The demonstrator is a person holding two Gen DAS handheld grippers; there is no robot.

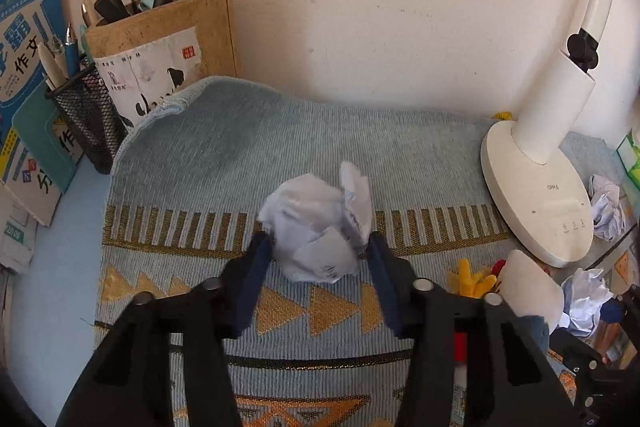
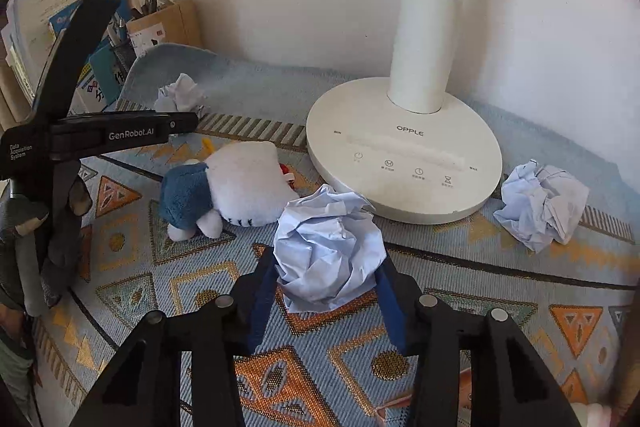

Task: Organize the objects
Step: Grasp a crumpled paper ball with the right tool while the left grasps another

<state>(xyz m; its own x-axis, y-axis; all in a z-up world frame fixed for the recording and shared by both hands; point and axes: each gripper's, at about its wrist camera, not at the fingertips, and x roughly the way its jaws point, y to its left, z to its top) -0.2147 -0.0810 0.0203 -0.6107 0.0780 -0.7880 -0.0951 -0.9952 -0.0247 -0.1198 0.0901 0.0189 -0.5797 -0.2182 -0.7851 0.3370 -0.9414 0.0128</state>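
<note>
My left gripper (image 1: 318, 241) has its two blue-padded fingers around a crumpled white paper ball (image 1: 316, 223) on the patterned blue mat (image 1: 224, 147), pressing its sides. My right gripper (image 2: 328, 267) is likewise closed on a second crumpled paper ball (image 2: 328, 251) in front of the lamp base. A third paper ball (image 2: 540, 203) lies loose to the right of the lamp. The left gripper's body (image 2: 100, 135) shows at the left of the right wrist view, with its paper ball (image 2: 180, 95) beyond it.
A white OPPLE desk lamp (image 2: 404, 147) stands at the back right. A white and blue plush toy (image 2: 232, 183) lies beside it. A cardboard pen holder (image 1: 160, 43), a black mesh pen cup (image 1: 88, 107) and books (image 1: 28, 39) crowd the back left corner.
</note>
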